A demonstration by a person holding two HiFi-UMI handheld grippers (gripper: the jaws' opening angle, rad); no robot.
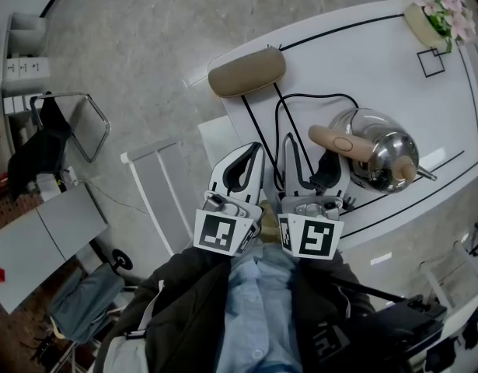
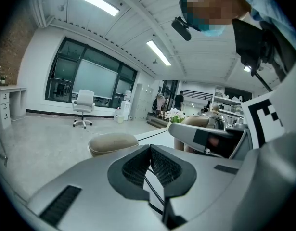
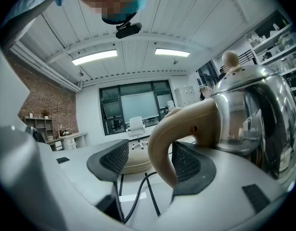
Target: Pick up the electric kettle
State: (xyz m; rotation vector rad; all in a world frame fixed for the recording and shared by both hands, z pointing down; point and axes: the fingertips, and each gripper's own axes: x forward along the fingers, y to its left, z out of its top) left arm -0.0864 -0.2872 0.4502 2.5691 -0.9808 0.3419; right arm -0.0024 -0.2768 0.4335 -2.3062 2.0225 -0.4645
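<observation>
A stainless steel electric kettle (image 1: 385,160) with a beige handle (image 1: 340,141) and a beige lid knob stands on the white table (image 1: 355,61). My right gripper (image 1: 310,158) is open, and the handle (image 3: 169,138) sits between its two jaws, close against the right pad (image 3: 188,163). The kettle body (image 3: 251,124) fills the right of the right gripper view. To the left of it, my left gripper (image 1: 252,152) hovers over the table's near edge, shut on nothing (image 2: 150,150). A black cord (image 1: 279,113) runs across the table under both grippers.
A beige padded cushion (image 1: 246,71) lies at the table's left edge. A flower pot (image 1: 437,12) stands at the far right corner beside a black square outline (image 1: 430,62). Left of the table are a white frame (image 1: 157,189), a metal chair (image 1: 71,123) and a grey cabinet (image 1: 44,239).
</observation>
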